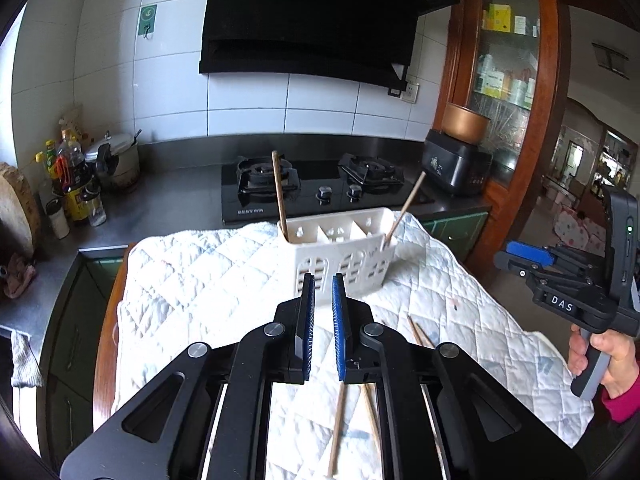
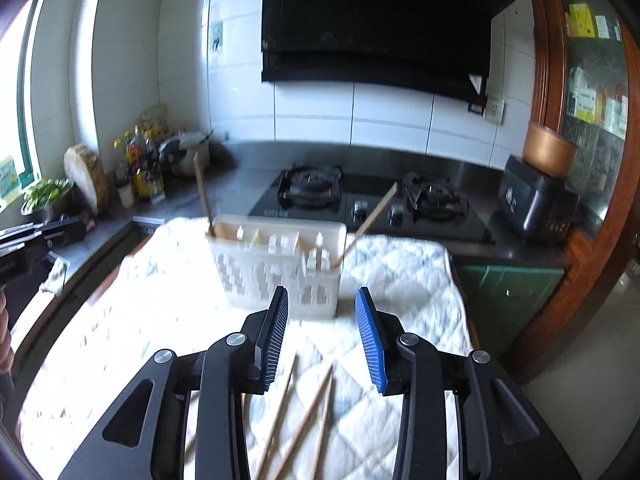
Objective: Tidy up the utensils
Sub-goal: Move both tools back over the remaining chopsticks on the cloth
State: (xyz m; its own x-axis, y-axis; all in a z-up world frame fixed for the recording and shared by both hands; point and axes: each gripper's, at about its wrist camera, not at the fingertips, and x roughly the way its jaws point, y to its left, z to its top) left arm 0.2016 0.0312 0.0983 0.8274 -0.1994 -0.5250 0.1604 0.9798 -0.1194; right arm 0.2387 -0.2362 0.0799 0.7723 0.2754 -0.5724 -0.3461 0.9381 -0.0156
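Observation:
A white slotted utensil holder (image 1: 344,256) (image 2: 280,268) stands on a white quilted cloth (image 1: 200,280) (image 2: 120,320). One wooden chopstick (image 1: 280,196) (image 2: 203,196) stands in its left end. Another chopstick (image 1: 404,210) (image 2: 372,218) leans out of its right end. Several loose chopsticks (image 1: 338,428) (image 2: 280,412) lie on the cloth below the grippers. My left gripper (image 1: 323,292) is in front of the holder, its jaws nearly together and holding nothing. My right gripper (image 2: 322,300) is open just in front of the holder, with nothing between its pads.
Behind the cloth is a black gas stove (image 1: 320,188) set in a steel counter. A black cooker (image 1: 456,168) stands at the right, bottles and a pot (image 1: 72,184) at the left. A hand (image 1: 608,360) holds the right gripper's handle past the cloth's right edge.

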